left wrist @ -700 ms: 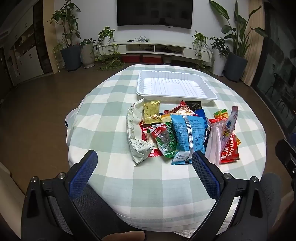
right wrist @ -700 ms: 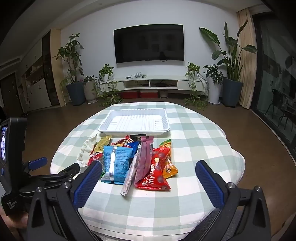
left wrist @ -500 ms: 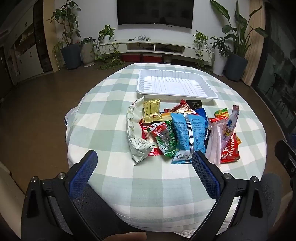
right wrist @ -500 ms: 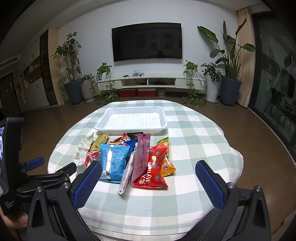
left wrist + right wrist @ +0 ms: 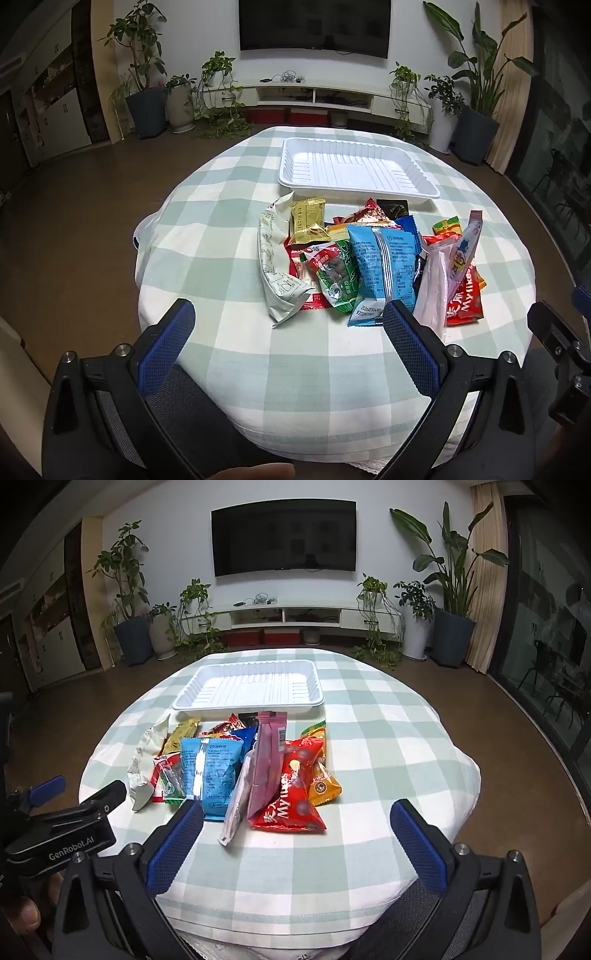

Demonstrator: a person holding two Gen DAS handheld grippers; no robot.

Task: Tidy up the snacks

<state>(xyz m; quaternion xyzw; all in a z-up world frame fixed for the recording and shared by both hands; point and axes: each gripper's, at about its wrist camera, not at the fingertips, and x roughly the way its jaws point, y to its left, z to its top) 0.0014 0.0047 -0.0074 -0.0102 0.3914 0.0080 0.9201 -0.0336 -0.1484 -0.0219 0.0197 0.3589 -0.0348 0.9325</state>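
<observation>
In the left wrist view, the shallow white ribbed plastic tray [image 5: 354, 168] sits above centre of the frame with nothing inside it, its near rim just beside the far edge of the heap of snack packets [image 5: 369, 258] piled at mid-frame. In that heap a light blue foil packet [image 5: 384, 269] lies on top, a long pale cream packet [image 5: 273, 258] marks the left edge and a red packet with white lettering [image 5: 461, 302] the right edge. The left gripper [image 5: 288, 347] hangs low in the frame, jaws spread wide with nothing between them, over a bare strip of cloth in front of the heap. The round bench under a green-and-white checked cloth [image 5: 207, 229] has open cloth to the left of the packets, and brown floor surrounds it. In the right wrist view, the same tray [image 5: 249, 685] is empty above centre, with the heap [image 5: 240, 768] just below it and left of centre; the light blue packet [image 5: 210, 771] and the red packet [image 5: 291, 790] lie nearest the lower edge. The right gripper [image 5: 295, 845] holds its jaws spread and empty, its left pad near the blue packet's lower corner. Wide clear cloth [image 5: 399, 760] fills the right of the frame. The left gripper [image 5: 66, 816] shows at lower left. A dark wall-mounted television [image 5: 283, 537] and potted plants [image 5: 127, 602] line the far wall.
</observation>
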